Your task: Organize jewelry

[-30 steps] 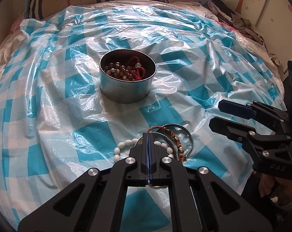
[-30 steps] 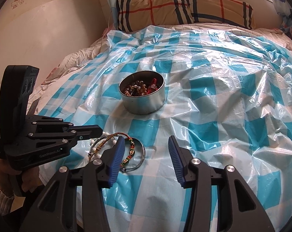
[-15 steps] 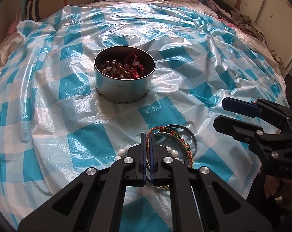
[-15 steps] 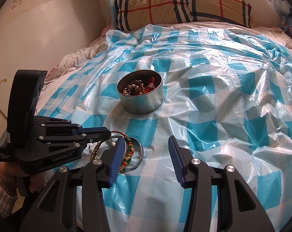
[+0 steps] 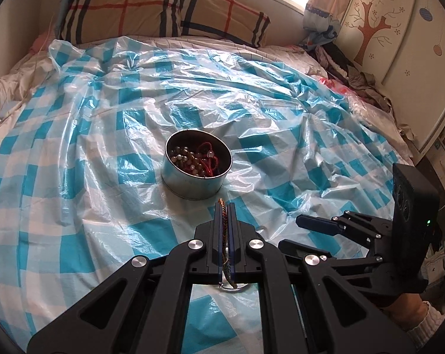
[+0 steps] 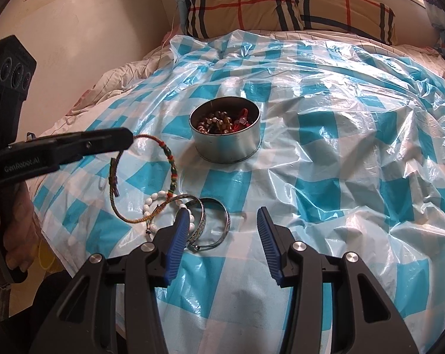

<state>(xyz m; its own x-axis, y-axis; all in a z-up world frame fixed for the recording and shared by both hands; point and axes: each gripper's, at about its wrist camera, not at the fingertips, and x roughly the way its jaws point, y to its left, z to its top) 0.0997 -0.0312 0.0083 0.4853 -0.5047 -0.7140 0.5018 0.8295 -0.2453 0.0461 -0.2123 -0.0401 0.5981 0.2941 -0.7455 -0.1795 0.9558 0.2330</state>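
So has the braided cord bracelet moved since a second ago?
Yes. The left hand-held gripper has lifted the braided cord bracelet off the blue checked plastic sheet, up toward the round metal tin; its lower loop hangs by the white bead bracelet.

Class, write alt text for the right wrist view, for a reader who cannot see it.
The left gripper, shut, lifts a woven cord bracelet above a blue-checked plastic sheet on a bed. Below it lie a white bead bracelet and two metal bangles; a round tin holding jewelry stands beyond. The right gripper is open and empty in the foreground.
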